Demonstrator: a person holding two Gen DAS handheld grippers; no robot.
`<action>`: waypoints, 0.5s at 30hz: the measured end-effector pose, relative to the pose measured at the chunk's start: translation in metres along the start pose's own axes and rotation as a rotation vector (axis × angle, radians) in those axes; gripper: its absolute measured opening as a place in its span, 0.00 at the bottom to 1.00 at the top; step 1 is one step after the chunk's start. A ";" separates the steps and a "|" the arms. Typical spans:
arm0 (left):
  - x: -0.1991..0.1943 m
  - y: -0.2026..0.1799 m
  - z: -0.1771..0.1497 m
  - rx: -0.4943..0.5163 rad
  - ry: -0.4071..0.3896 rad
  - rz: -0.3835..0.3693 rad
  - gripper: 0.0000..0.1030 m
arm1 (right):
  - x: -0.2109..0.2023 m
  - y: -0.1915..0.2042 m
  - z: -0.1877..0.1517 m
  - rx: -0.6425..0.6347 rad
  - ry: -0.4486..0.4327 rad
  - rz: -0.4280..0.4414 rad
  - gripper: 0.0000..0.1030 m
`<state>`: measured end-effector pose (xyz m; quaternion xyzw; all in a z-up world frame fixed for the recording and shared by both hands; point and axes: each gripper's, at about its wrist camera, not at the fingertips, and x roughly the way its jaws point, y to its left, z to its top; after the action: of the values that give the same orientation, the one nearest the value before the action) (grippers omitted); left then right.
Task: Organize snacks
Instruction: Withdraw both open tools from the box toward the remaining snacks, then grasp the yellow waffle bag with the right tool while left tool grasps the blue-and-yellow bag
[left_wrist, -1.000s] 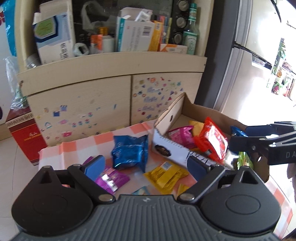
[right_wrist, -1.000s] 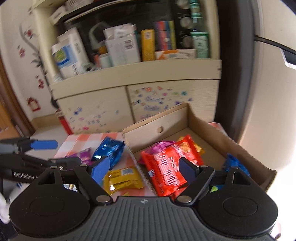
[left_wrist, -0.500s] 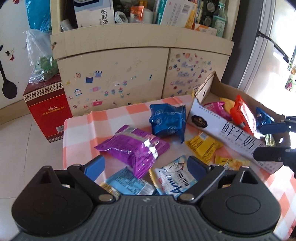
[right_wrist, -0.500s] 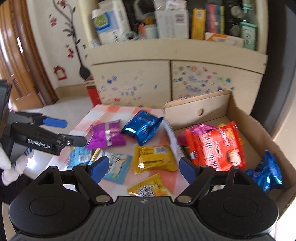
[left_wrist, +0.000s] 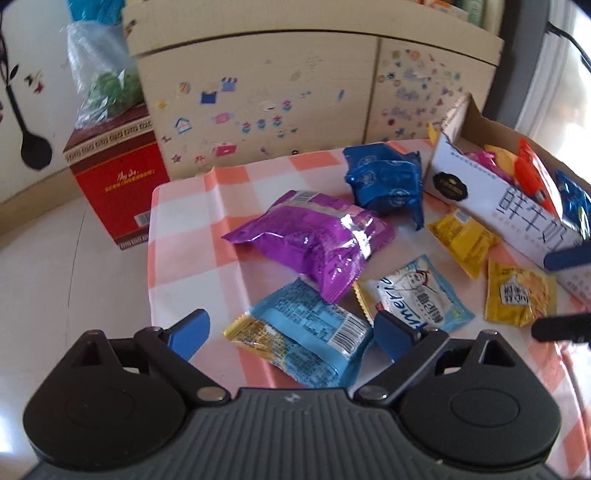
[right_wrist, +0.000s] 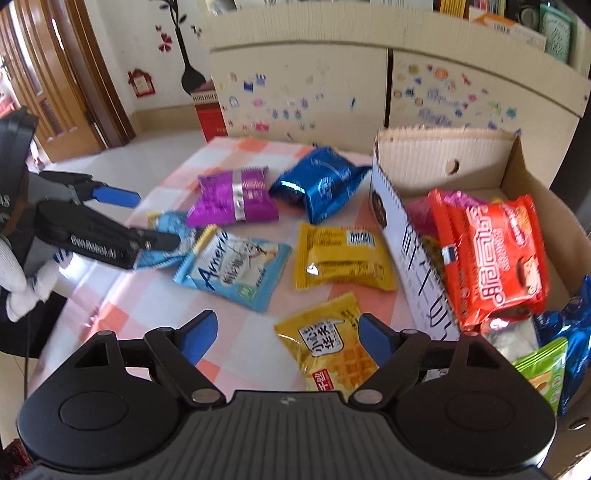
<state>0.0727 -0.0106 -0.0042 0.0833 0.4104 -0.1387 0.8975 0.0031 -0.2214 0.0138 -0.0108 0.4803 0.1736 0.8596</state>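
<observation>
Straddling the light-blue barcode packet (left_wrist: 314, 334), left gripper (left_wrist: 290, 330) is wide open, holding nothing; packet lies at the table's (left_wrist: 184, 236) near-left corner, long axis slanting across the jaws. Right gripper (right_wrist: 284, 334), also open and empty, brackets the yellow waffle packet (right_wrist: 327, 343) beside the cardboard box (right_wrist: 417, 280). Left looks nearer closing.

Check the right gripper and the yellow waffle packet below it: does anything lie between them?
Nothing visible does. The right gripper is open, and the yellow waffle packet lies bare on the checked cloth between its fingers.
</observation>
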 end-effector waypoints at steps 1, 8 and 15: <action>0.002 0.002 0.001 -0.017 0.001 0.001 0.92 | 0.003 0.000 0.000 0.005 0.007 -0.012 0.86; 0.015 0.007 0.004 -0.083 0.015 0.032 0.92 | 0.024 0.000 0.001 0.017 0.059 -0.068 0.87; 0.020 0.006 -0.001 -0.070 0.048 0.045 0.94 | 0.026 0.002 0.001 0.022 0.083 -0.044 0.91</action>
<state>0.0865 -0.0081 -0.0198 0.0644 0.4345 -0.1019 0.8926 0.0155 -0.2121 -0.0067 -0.0192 0.5173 0.1491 0.8425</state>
